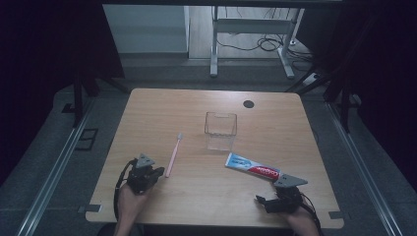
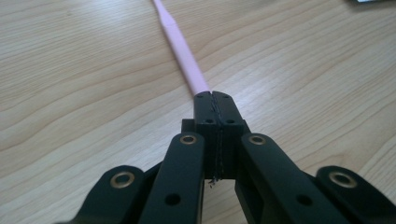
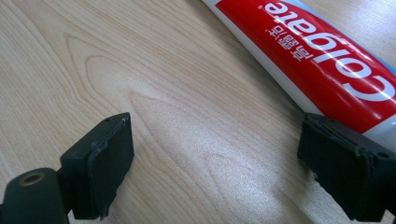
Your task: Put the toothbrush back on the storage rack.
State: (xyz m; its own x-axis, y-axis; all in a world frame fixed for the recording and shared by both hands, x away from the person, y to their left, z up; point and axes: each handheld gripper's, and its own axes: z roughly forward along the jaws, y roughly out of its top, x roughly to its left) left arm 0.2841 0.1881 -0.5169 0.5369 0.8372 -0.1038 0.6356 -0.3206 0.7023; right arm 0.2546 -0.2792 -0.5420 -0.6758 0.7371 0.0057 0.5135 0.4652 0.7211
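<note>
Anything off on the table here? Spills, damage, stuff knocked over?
Nothing stands out. The clear plastic cup stands upright and looks empty, the red-and-white toothpaste tube lies flat beside the open right gripper, and the left gripper is shut on the pink toothbrush handle's end. No spills or visible damage.

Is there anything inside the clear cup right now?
The clear cup looks empty: the wooden table shows through its walls. The pink toothbrush and toothpaste tube lie outside it. Anything small or clear on its bottom cannot be made out.
</note>
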